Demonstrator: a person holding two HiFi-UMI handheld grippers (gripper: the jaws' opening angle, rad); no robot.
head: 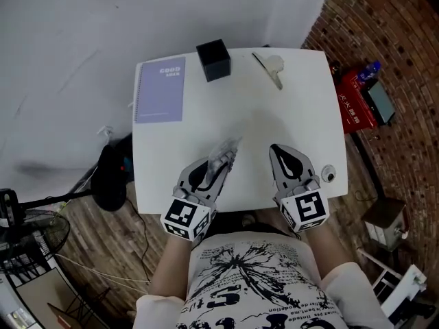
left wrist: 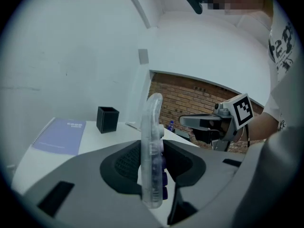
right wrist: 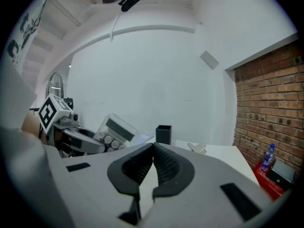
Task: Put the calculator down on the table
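Left gripper (head: 217, 166) clamps the clear plastic calculator with purple keys (left wrist: 153, 141) edge-on, tilted, apparently just above the white table (head: 295, 115). Right gripper (right wrist: 153, 150) is closed and empty. Set-down and release remain.

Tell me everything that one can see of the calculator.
The calculator looks like clear plastic, with a grey display above round keys. It is clamped on edge between the jaws of the left hand-held gripper, tilted over the white table. Only the jaws visibly touch it.
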